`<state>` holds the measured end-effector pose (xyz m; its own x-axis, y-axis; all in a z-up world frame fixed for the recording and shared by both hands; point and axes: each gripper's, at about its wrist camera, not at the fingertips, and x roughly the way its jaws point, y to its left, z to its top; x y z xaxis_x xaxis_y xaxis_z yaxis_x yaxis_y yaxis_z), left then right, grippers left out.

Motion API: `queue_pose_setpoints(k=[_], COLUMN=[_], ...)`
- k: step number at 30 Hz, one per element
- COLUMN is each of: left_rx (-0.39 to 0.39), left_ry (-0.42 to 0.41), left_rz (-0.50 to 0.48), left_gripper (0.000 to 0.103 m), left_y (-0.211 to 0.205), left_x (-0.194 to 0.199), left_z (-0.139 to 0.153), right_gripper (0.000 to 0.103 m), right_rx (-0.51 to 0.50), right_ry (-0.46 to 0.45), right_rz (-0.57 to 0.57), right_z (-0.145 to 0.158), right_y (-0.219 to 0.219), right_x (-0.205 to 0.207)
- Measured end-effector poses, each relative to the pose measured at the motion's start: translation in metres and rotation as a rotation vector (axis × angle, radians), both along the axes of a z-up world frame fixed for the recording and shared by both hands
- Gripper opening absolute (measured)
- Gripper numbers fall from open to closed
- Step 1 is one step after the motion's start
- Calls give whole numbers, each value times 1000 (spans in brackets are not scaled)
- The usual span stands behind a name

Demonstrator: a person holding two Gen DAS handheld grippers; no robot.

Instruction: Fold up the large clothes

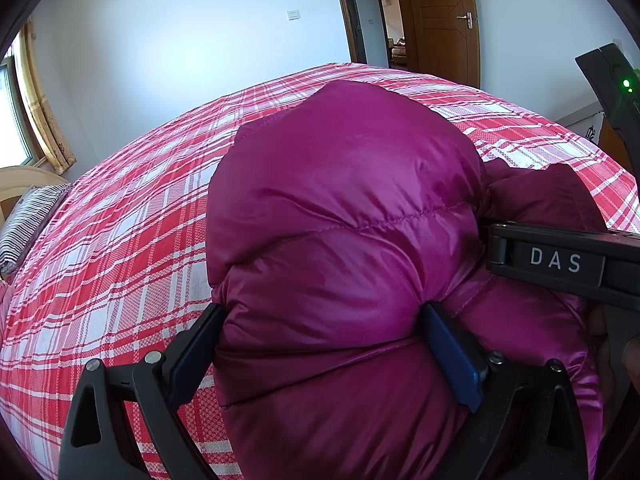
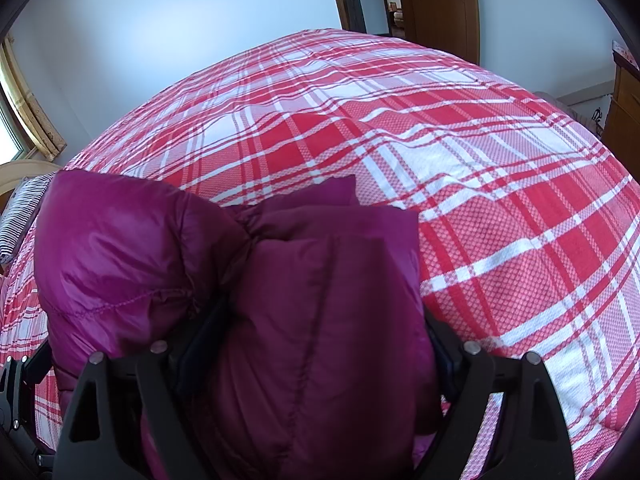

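Observation:
A puffy magenta down jacket [image 1: 344, 216] is bunched up over a bed with a red and white plaid cover [image 1: 132, 240]. My left gripper [image 1: 324, 344] is shut on a thick fold of the jacket, its blue pads [image 1: 452, 356] pressing both sides. My right gripper [image 2: 324, 344] is shut on another padded fold of the jacket [image 2: 312, 304] and holds it above the plaid cover [image 2: 500, 200]. The right gripper's body, marked DAS [image 1: 560, 264], shows at the right of the left wrist view, close beside the left gripper.
A striped pillow [image 1: 28, 220] lies at the bed's left end by a wooden headboard and a curtained window [image 1: 24, 120]. A brown door [image 1: 444, 20] stands open behind the bed. A wooden cabinet [image 2: 624, 100] is at the right.

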<state>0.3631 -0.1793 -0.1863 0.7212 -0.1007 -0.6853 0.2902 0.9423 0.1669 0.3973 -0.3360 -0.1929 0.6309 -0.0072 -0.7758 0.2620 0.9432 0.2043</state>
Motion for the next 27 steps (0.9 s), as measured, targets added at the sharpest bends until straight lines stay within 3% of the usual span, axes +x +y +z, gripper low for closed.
queue_pose_setpoints(k=[24, 27], left_rx=[0, -33], left_ry=[-3, 12], left_rz=[2, -6], left_gripper=[98, 98], left_y=[0, 6], left_x=[0, 0], left_z=[-1, 1], right_gripper=[91, 91], right_rx=[25, 32], right_ry=[0, 1], right_rz=[6, 10], right_z=[-1, -1], right_y=[-1, -2], right_x=[-1, -2])
